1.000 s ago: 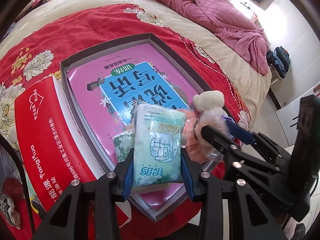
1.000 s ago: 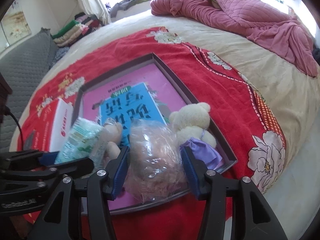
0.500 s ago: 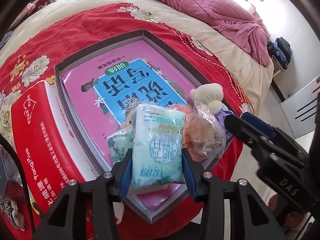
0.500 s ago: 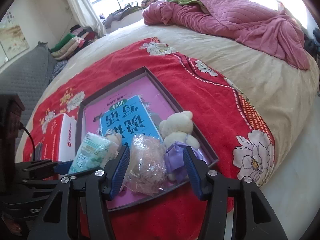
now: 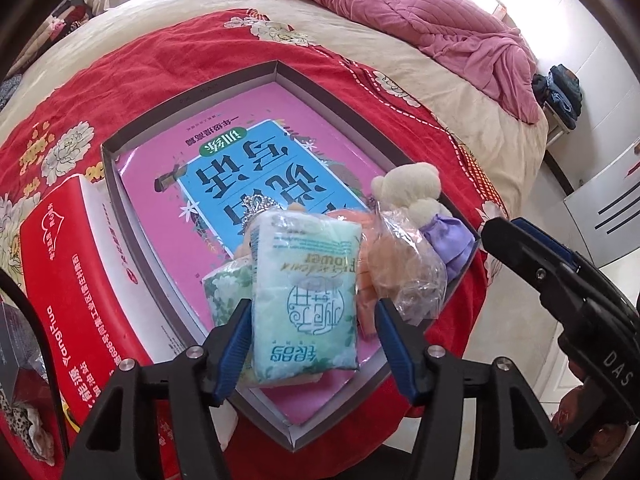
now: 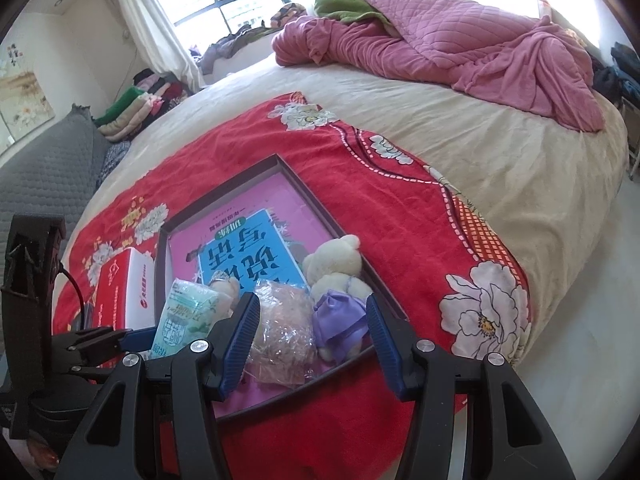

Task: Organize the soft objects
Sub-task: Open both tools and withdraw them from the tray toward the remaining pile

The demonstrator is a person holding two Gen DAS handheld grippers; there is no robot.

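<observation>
Now: the tray (image 5: 188,98) sits on the red blanket (image 5: 132,64), a pink book (image 5: 248,160) flat on its floor; everything else is placed against the tray.

Left gripper (image 5: 314,322): jaws opening. The tissue pack (image 5: 306,300) stands between the blue pads at the tray's near corner. Left pad looks to be at the pack's edge; right pad shows a clear gap. Pack leans on a second, green-patterned pack (image 5: 224,292) at its left.

Right gripper (image 6: 312,330): jaws wide, nothing pressed between them, raised above the tray's near end. Seen from its camera, the clear bag (image 6: 280,340) and the bear (image 6: 334,276) lie in line with the gap but below it, inside the tray.

Bag: crinkled plastic with peach-coloured stuff inside, resting in the tray's near right part, just right of the tissue pack and touching the bear. Bear: cream, purple dress, against the tray's right wall. A small crowned doll (image 5: 256,208) pokes out behind the tissue pack.

Red-and-white box (image 5: 68,264) lies outside the tray, along its left wall. Pink quilt (image 6: 460,44) is heaped far beyond the tray at the bed's head.
</observation>
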